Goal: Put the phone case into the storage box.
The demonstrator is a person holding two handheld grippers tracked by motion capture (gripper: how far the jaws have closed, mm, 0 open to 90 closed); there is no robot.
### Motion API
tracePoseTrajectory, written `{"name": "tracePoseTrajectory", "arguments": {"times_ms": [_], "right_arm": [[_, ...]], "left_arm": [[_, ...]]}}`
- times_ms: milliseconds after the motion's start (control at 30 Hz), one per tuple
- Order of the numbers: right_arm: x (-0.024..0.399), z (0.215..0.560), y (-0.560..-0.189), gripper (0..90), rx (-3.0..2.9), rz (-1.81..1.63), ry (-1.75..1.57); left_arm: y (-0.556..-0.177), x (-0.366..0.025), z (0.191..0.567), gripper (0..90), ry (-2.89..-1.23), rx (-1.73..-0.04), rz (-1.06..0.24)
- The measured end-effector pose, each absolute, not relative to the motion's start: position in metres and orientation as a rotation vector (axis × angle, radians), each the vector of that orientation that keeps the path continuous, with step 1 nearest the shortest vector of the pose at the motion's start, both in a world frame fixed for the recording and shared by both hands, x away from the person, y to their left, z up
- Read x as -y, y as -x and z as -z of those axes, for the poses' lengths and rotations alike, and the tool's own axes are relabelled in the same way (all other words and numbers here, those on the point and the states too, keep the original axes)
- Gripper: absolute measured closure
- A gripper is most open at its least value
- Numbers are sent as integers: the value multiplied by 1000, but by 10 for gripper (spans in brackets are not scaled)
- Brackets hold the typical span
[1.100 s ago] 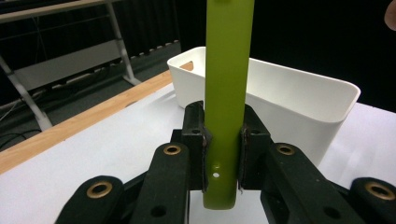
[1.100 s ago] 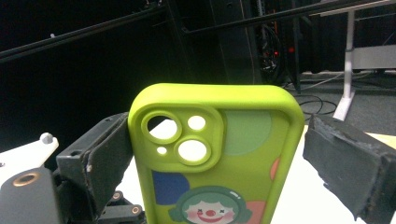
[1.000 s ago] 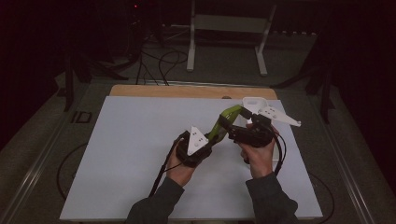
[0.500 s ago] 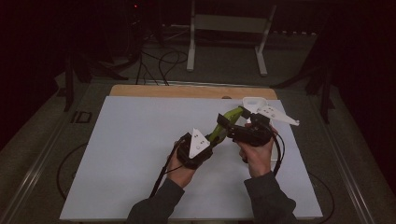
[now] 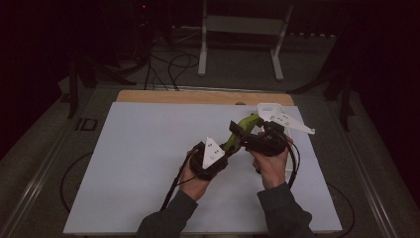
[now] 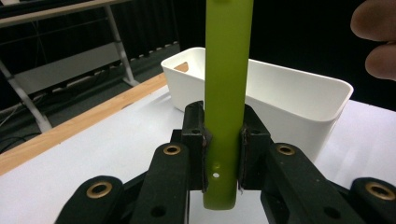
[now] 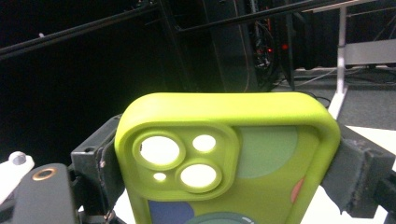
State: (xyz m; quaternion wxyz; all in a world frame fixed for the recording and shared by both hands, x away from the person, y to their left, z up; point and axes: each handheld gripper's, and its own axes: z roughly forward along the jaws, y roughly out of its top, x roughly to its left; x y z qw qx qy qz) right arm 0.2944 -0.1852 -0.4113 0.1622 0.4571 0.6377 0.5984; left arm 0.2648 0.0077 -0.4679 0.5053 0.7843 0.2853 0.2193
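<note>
High view is showing a person's two hands meeting above the right half of the white worktop (image 5: pixel 148 163), each holding a gripper, with a lime-green phone case (image 5: pixel 241 130) spanning between them. The left gripper (image 5: pixel 227 147) is clamping the case's near end, its grey three-cornered plate facing up. The right gripper (image 5: pixel 239 130) is coming at the case from the right, near the case's far end. A white bin (image 5: pixel 270 110) is sitting on the worktop just beyond the grippers, near the wooden far edge.

Left gripper view is showing both black jaws pressing flat against the thin sides of the phone case (image 6: pixel 226 93), which is standing upright between them, its lower end poking out below the pads. The white bin (image 6: pixel 289 100) is lying behind it.

Right gripper view is showing the phone case (image 7: pixel 233 154) face-on, camera cut-outs at upper left, with the jaws squeezing its left and right edges.
</note>
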Motion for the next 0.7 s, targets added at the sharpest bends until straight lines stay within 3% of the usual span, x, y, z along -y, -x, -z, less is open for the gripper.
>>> {"name": "tracePoseTrajectory", "arguments": {"times_ms": [433, 700], "right_arm": [[187, 412, -294, 156, -1837, -1689, -1322], [187, 411, -294, 156, -1831, -1689, -1320]], "left_arm": [[-267, -8, 469, 766, -1910, -681, -499], [-270, -10, 467, 581, -1914, -686, -473]]}}
